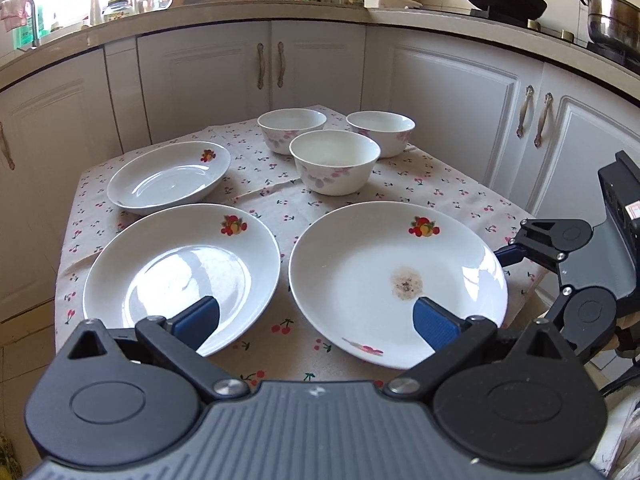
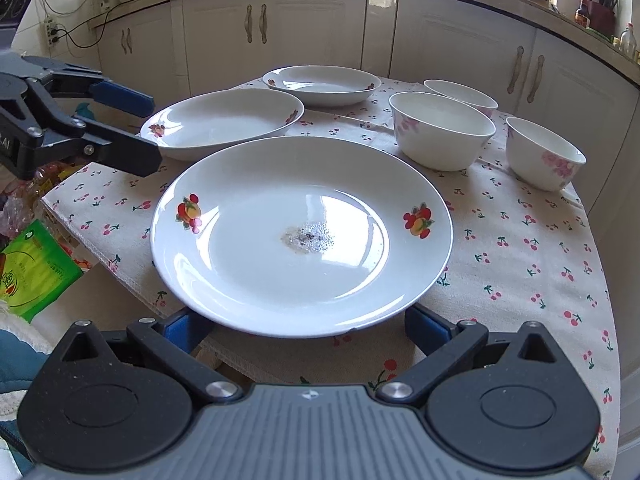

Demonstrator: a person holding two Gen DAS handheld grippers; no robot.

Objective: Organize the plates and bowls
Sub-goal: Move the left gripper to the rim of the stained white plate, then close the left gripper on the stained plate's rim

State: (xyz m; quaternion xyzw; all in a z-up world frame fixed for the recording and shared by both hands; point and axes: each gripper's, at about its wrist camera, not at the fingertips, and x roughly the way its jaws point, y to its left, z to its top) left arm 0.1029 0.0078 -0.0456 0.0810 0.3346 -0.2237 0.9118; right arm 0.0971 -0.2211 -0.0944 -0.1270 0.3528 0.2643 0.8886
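So our left claw [image 1: 316, 320] is open wide above the counter [image 1: 280, 196], w/ 3 plates and 3 bowls [image 1: 334, 161] laid out. Only the right view shows both fruit prints on the stained plate [image 2: 302, 236] & our right claw [image 2: 304, 330], open wide, tips under its near rim.
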